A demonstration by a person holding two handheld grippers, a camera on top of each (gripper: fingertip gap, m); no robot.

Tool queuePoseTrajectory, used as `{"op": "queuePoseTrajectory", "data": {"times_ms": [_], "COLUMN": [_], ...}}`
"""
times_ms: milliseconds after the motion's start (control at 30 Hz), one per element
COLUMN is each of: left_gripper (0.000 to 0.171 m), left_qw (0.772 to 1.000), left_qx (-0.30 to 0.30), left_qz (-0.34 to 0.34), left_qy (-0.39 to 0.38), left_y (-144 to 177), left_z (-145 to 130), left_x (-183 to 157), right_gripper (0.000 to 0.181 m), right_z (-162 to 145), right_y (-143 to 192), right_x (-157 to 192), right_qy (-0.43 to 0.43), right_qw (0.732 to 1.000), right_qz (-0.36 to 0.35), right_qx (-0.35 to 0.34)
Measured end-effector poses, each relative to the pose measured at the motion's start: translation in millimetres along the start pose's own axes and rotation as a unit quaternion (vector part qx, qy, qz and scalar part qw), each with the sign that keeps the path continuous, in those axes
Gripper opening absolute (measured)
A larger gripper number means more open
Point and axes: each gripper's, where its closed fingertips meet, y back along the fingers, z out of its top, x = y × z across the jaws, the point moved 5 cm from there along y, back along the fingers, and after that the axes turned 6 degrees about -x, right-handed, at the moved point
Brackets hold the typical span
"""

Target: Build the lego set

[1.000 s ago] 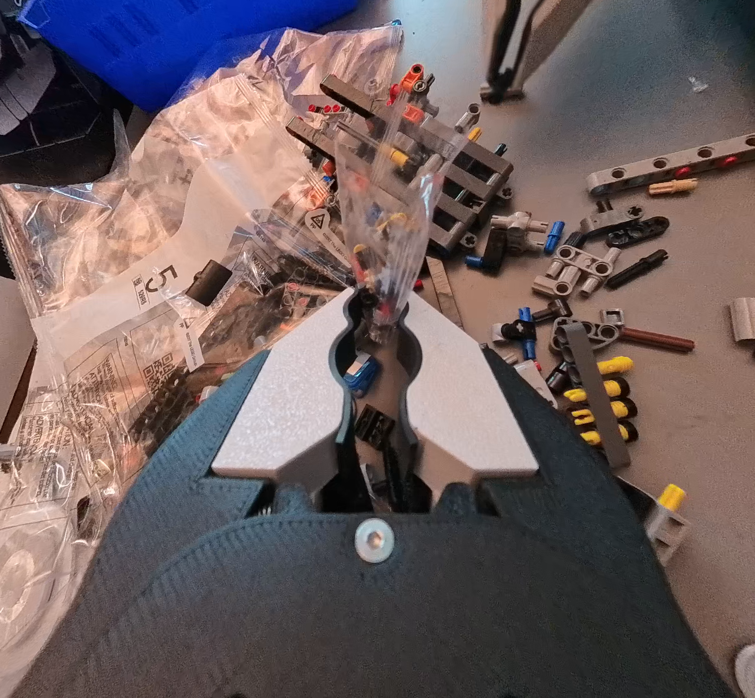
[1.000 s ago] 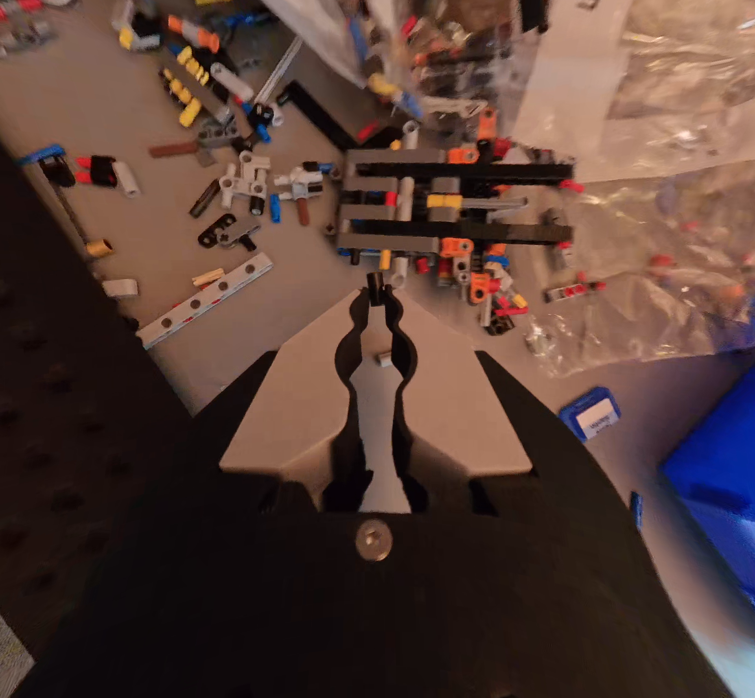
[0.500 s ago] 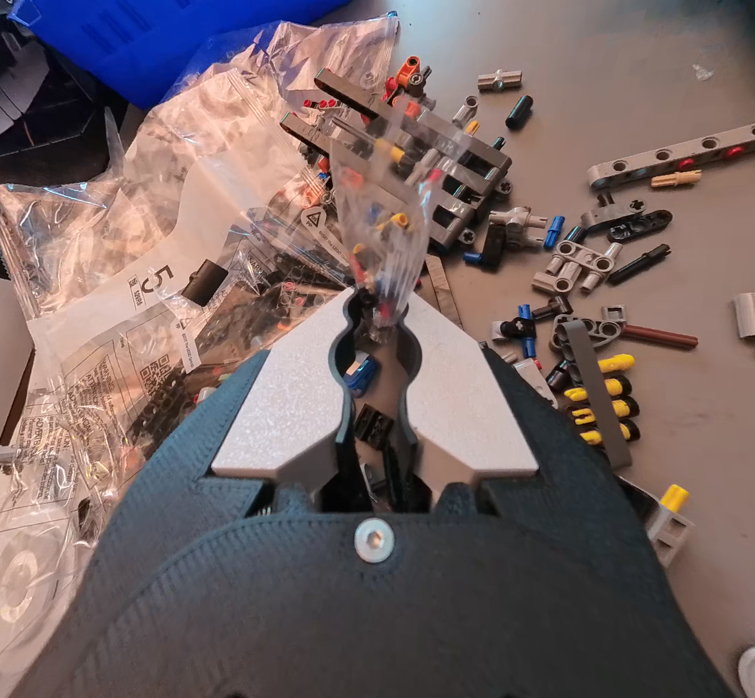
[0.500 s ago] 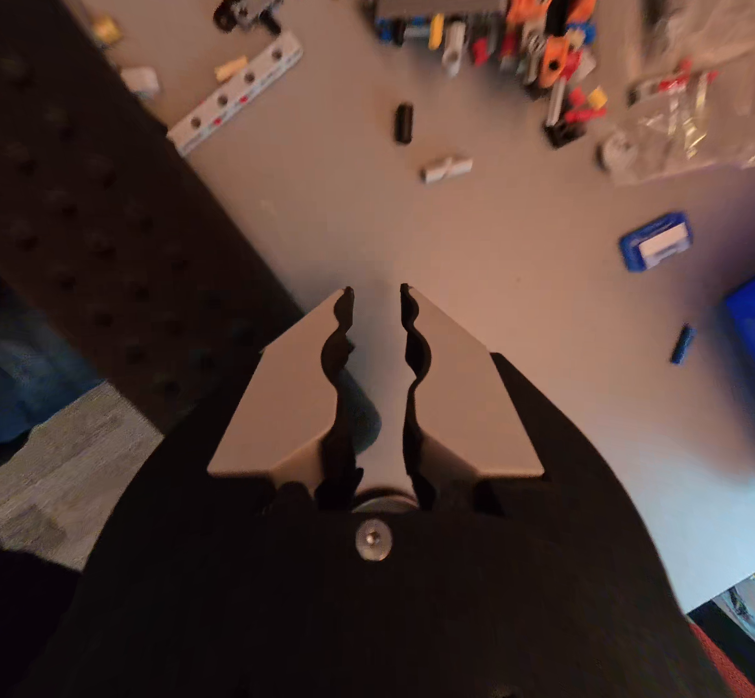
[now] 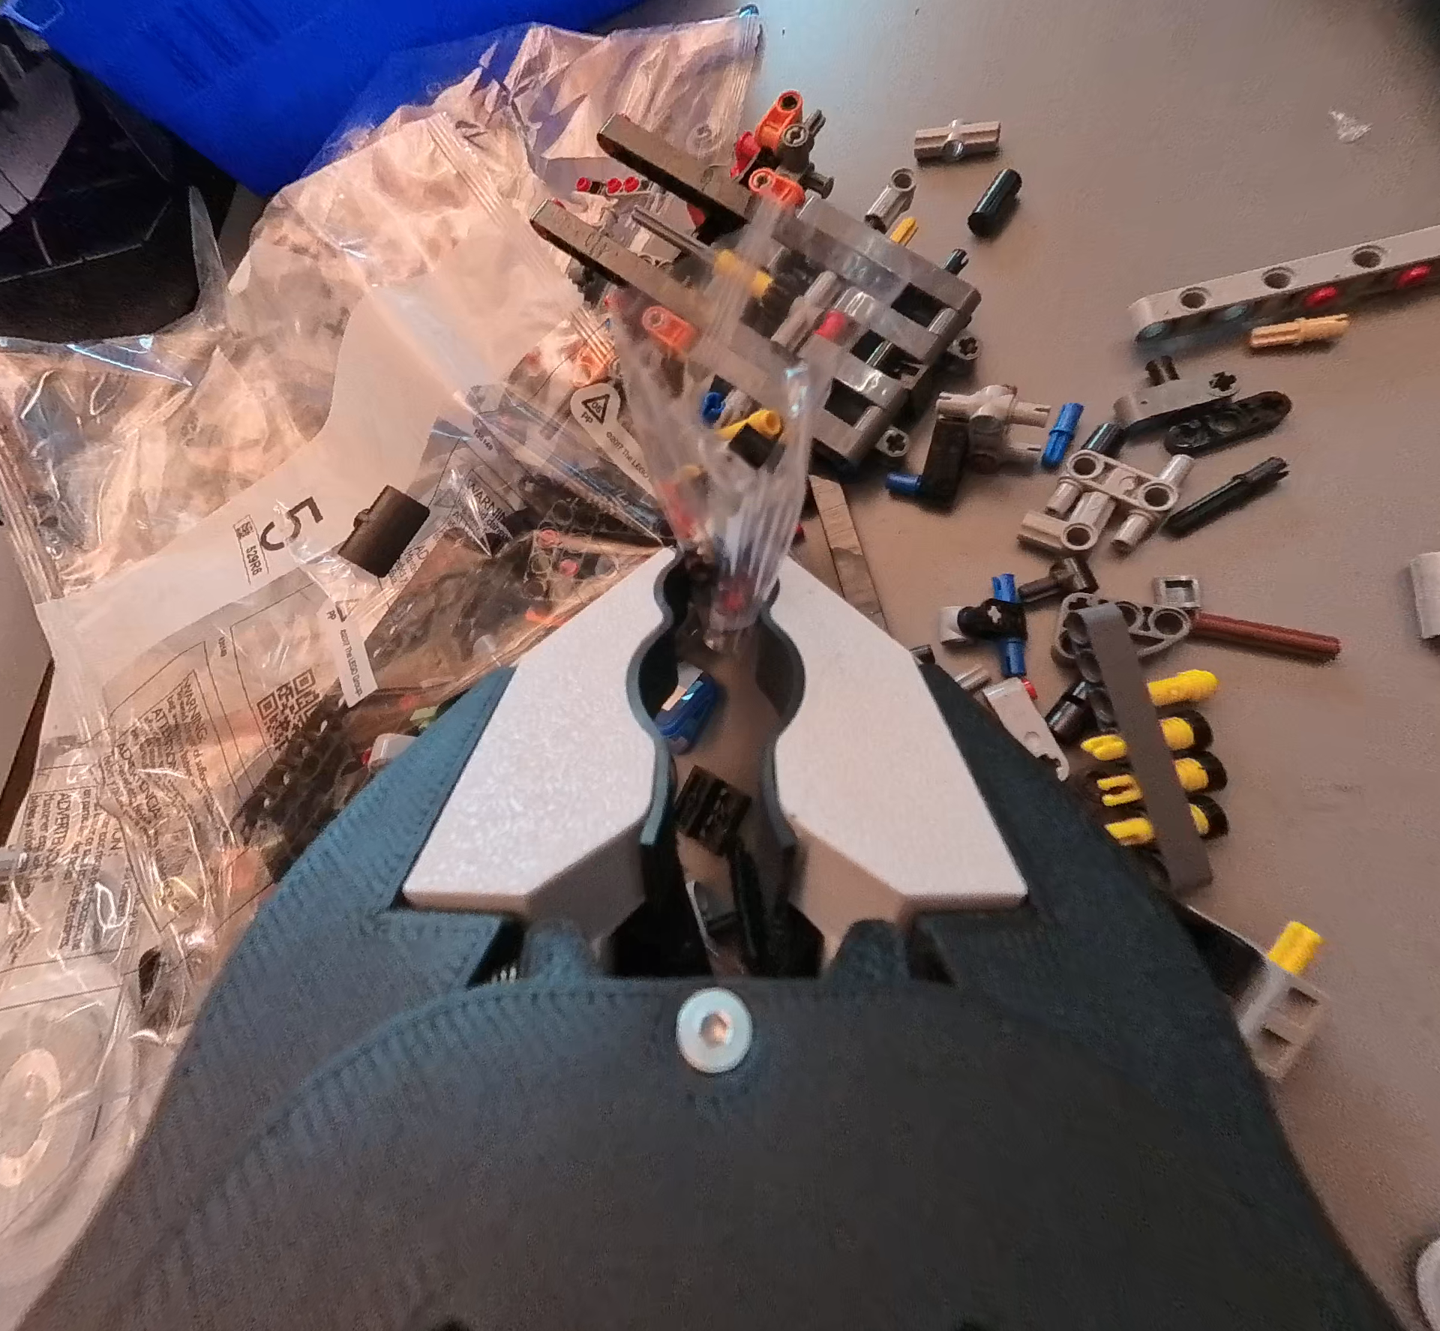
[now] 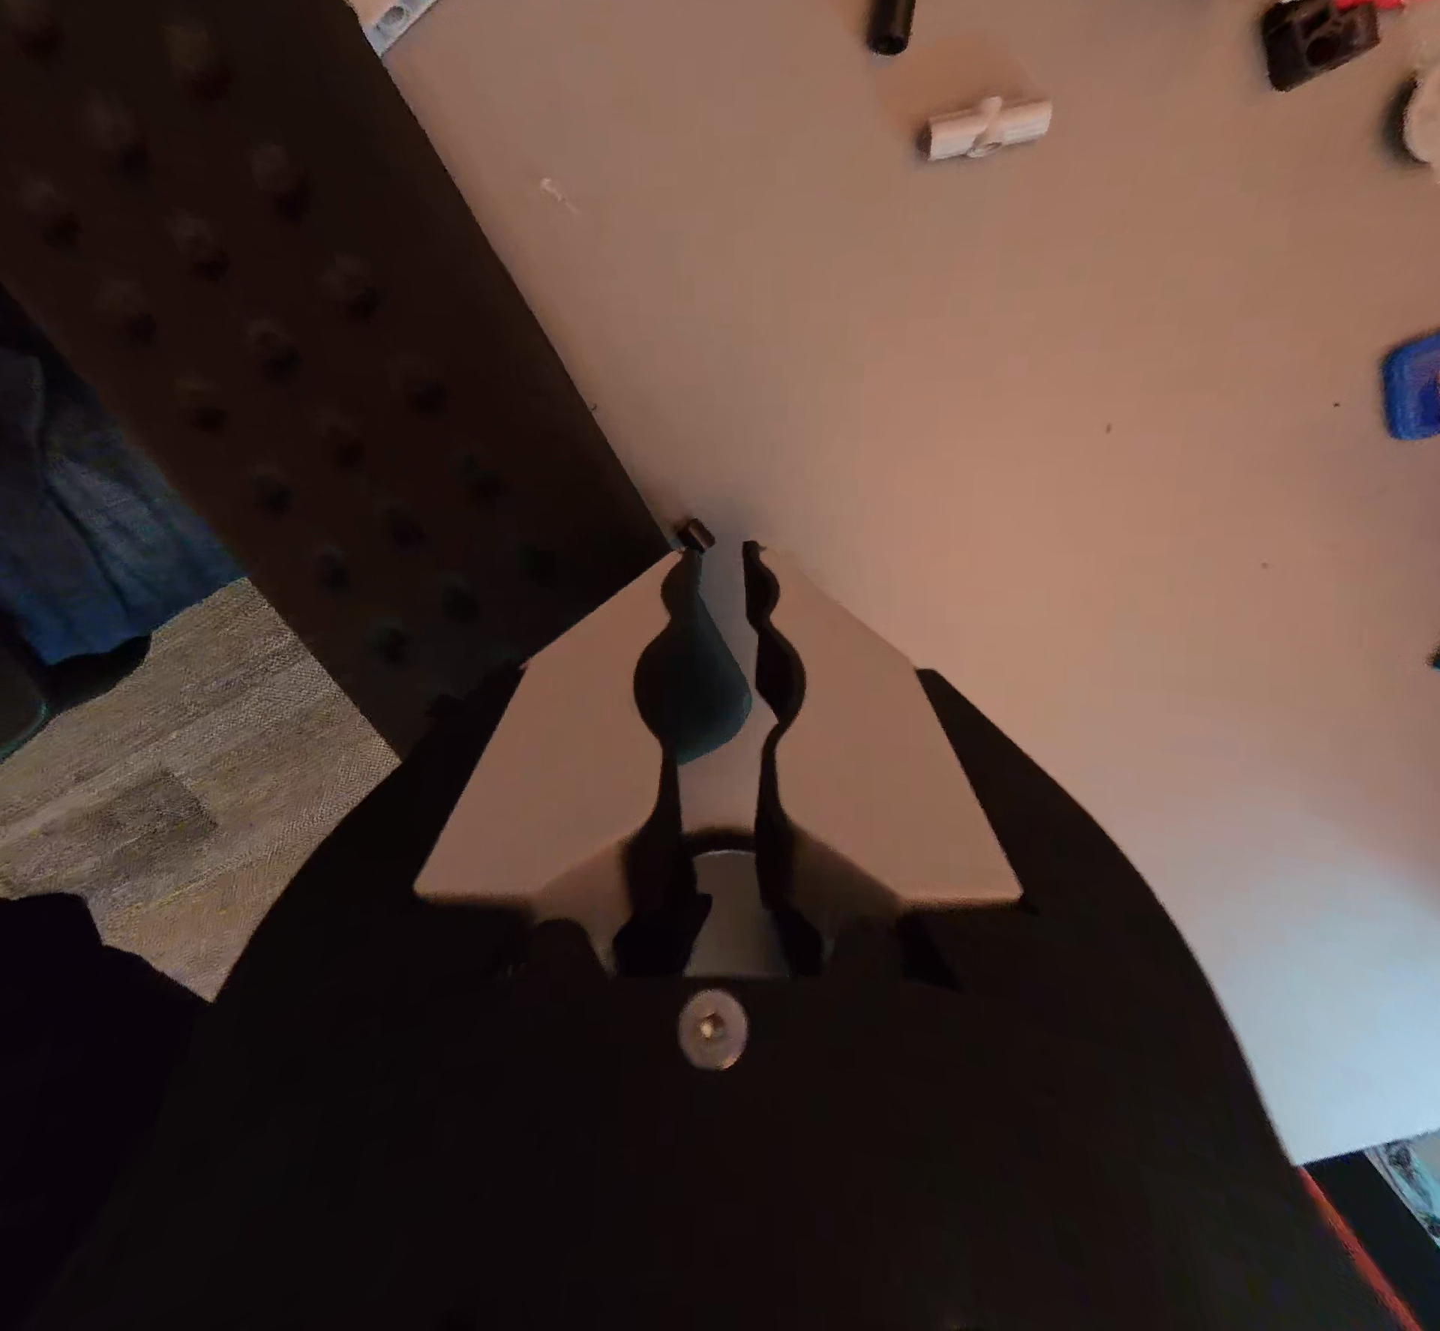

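Two grippers show. Left gripper (image 5: 721,577): jaws pinched on a small clear plastic bag of pieces (image 5: 721,437), with the grey-and-black beam frame (image 5: 787,288) just beyond. Right gripper (image 6: 717,553): jaws narrowly parted, empty, over the grey tabletop (image 6: 974,374), a tiny black pin (image 6: 693,535) at the left tip.

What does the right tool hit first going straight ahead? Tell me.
Probably the bare grey table, which the open right tool points down at. A small black piece sits by one fingertip; depth is unclear.

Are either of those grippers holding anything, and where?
The left gripper pinches a small clear bag of parts by its bottom end. The right gripper holds nothing.
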Motion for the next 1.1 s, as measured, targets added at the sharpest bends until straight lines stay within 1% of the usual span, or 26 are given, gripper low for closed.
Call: {"op": "queuePoseTrajectory", "data": {"times_ms": [233, 300, 367, 433, 567, 767, 933, 1000, 1100], "left_gripper": [0.012, 0.012, 0.012, 0.012, 0.012, 0.012, 0.012, 0.012, 0.012], "left_qw": [1.000, 1.000, 1.000, 1.000, 1.000, 1.000, 1.000, 1.000, 1.000], "left_qx": [0.001, 0.002, 0.002, 0.002, 0.003, 0.003, 0.003, 0.003, 0.002], "left_qz": [-0.001, -0.001, -0.001, -0.001, -0.001, -0.002, -0.001, -0.002, -0.001], "left_qy": [0.000, 0.000, 0.000, -0.001, 0.000, -0.001, -0.001, 0.000, 0.001], "left_y": [-0.6, -0.7, -1.0, -0.9, -0.9, -1.0, -1.0, -1.1, -1.1], "left_z": [-0.7, -0.8, -1.0, -1.0, -1.1, -1.1, -1.1, -1.1, -1.0], "left_x": [-0.2, -0.2, -0.4, -0.4, -0.4, -0.6, -0.5, -0.3, -0.1], "right_gripper": [0.008, 0.015, 0.025, 0.027, 0.023, 0.008, 0.007, 0.007, 0.007], "right_z": [0.1, 2.9, 11.9, 18.7, 15.2, 13.8, 15.4, 24.3, 53.9], "right_y": [-6.6, -4.6, -3.3, -4.7, -12.6, -13.5, -12.9, -9.9, -0.5], "right_x": [-0.5, -1.7, -0.1, 1.4, 0.2, -0.4, -1.1, -1.9, -3.7], "right_qy": [0.021, 0.026, 0.035, 0.038, 0.043, 0.043, 0.050, 0.058, 0.081], "right_qw": [1.000, 1.000, 0.999, 0.998, 0.999, 0.999, 0.998, 0.997, 0.991], "right_qz": [-0.001, -0.007, -0.007, -0.011, -0.025, -0.027, -0.034, -0.045, -0.068], "right_qx": [0.017, 0.006, -0.026, -0.041, -0.012, -0.016, -0.017, -0.031, -0.078]}}
